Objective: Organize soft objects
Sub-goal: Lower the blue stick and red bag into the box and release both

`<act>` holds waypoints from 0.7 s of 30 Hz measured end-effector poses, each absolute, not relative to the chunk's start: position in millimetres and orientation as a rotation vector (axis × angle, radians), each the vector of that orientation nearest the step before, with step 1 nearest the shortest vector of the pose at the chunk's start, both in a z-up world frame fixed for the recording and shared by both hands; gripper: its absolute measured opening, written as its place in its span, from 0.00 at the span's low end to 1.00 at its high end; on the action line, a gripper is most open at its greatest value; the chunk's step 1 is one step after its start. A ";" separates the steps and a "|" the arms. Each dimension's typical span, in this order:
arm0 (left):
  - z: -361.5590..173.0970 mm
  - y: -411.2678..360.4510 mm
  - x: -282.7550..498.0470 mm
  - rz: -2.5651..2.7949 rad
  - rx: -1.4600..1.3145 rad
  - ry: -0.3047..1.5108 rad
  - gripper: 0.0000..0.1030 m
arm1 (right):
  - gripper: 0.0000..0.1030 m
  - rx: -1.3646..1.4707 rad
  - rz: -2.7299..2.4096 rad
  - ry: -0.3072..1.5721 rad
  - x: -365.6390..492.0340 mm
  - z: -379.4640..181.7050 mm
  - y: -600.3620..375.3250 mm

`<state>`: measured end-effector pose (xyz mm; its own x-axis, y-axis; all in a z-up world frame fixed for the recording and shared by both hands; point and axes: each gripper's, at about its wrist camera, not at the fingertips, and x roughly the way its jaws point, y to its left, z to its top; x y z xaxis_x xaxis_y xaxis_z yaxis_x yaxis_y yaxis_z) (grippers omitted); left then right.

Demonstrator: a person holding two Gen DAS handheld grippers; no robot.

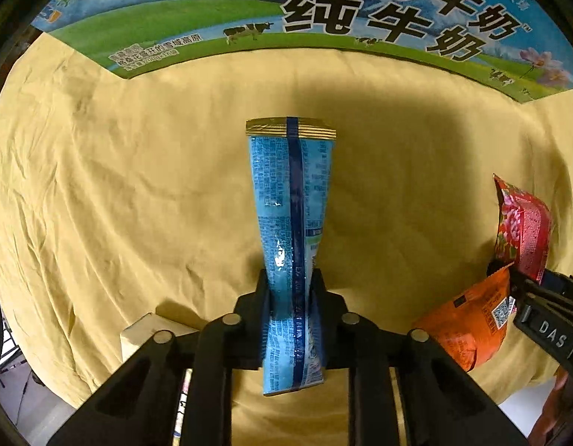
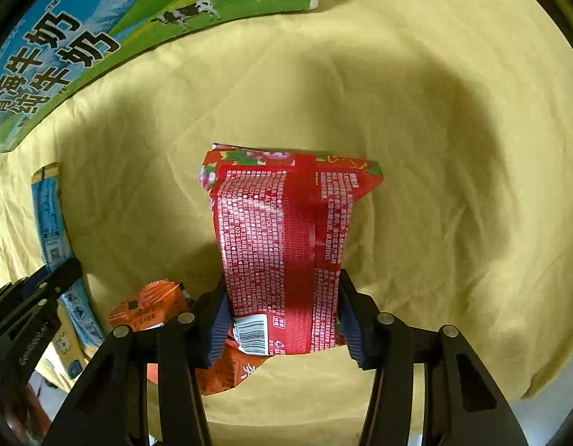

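Note:
My left gripper is shut on a blue snack packet with a gold top seal, held above the yellow cloth; the packet pinches narrow between the fingers. My right gripper is shut on a red floral packet, back side with white print facing the camera. The red packet and right gripper also show at the right of the left wrist view. The blue packet and left gripper show at the left of the right wrist view. An orange packet lies on the cloth below the right gripper.
A large milk carton box with cows and Chinese lettering stands at the far edge of the cloth; it also shows in the right wrist view. A small pale box sits by the left gripper. The cloth's near edge drops off below.

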<state>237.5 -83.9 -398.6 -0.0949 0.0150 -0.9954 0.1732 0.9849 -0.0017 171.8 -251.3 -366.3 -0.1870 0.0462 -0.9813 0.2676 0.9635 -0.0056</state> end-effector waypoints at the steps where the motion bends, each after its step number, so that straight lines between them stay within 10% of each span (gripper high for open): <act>1: -395.6 -84.8 236.0 -0.133 0.149 1.653 0.12 | 0.48 0.226 -0.201 1.749 167.5 -366.6 -249.8; 21: -199.7 -107.1 204.6 -0.255 0.053 1.385 0.11 | 0.45 0.239 -0.003 1.509 155.5 -215.7 -211.2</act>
<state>204.6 -107.1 -199.7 0.1617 -0.1472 -0.9758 0.2094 0.9714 -0.1118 155.5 -211.2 -215.7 0.0662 0.1461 -0.9871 0.1501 0.9765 0.1546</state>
